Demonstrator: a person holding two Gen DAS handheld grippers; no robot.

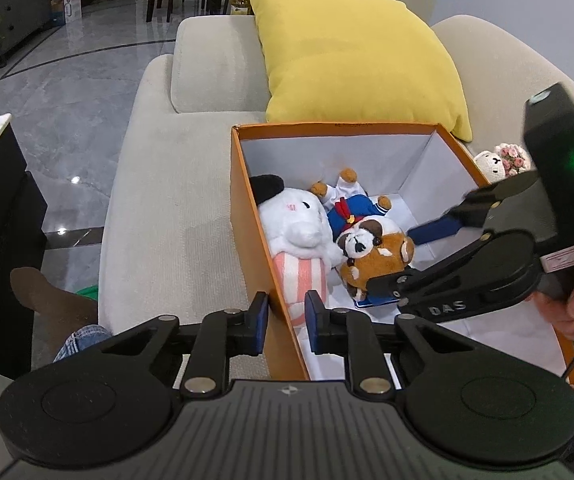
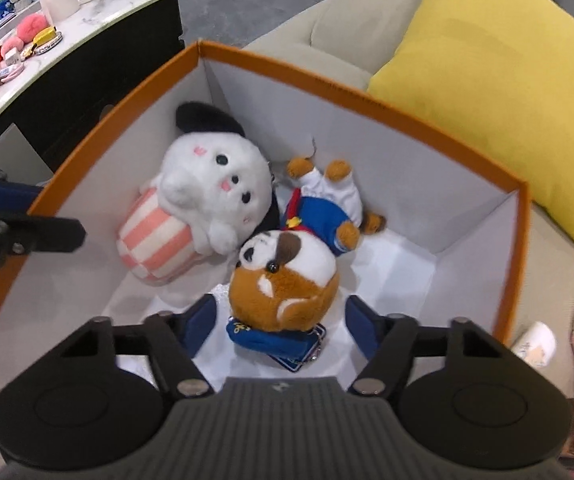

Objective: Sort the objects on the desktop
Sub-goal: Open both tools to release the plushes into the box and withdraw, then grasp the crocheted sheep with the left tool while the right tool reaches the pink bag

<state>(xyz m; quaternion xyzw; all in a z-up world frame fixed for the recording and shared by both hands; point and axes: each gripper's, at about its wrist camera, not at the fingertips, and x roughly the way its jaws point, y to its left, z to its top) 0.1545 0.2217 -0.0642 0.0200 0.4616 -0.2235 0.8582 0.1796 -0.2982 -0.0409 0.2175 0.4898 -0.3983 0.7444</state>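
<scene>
Plush toys lie in the orange box point(image 1: 265, 276) on the sofa; left wrist view: our left gripper point(image 1: 286, 320) pinches its wall. Right view alone: our right gripper point(image 2: 281, 320) spread wide around the brown plush point(image 2: 287, 284).

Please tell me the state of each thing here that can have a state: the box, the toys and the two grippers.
orange box: open, no lid on it.
white plush: lying in the box.
brown dog plush: lying in the box, between the right gripper's fingers.
left gripper: astride the box wall.
right gripper: open.
</scene>
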